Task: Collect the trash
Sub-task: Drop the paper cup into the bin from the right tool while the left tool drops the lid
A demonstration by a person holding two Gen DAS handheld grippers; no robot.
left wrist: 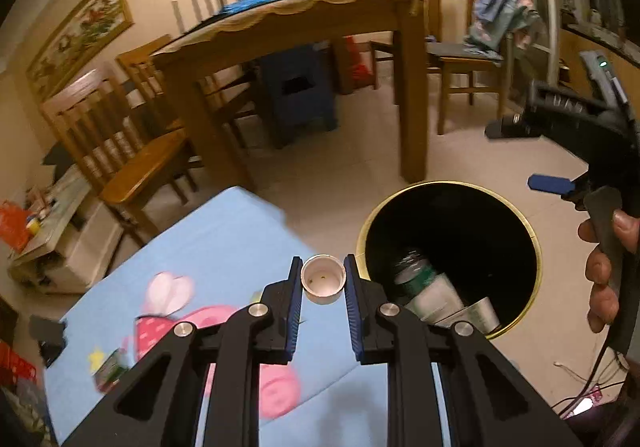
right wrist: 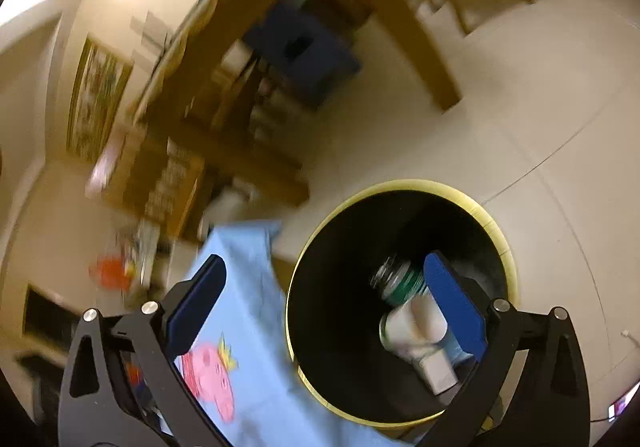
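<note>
The black trash bin [left wrist: 452, 231] with its gold rim stands on the tiled floor just beside the blue cartoon-print cloth [left wrist: 224, 247]; a green-labelled bottle [left wrist: 420, 279] and other refuse already lie inside. The left gripper [left wrist: 322, 281] pinches a small white bottle cap [left wrist: 323, 279], held over the cloth's edge short of the rim. It likely needs carrying rightward over the opening before release. The right gripper [right wrist: 324, 299] hangs spread wide and empty above the bin, possibly crowding that path.

No readable text anywhere. Green bottle label [left wrist: 418, 275] in bin too small, blurred. Right gripper body [left wrist: 568, 105] embossed marks illegible.
</note>
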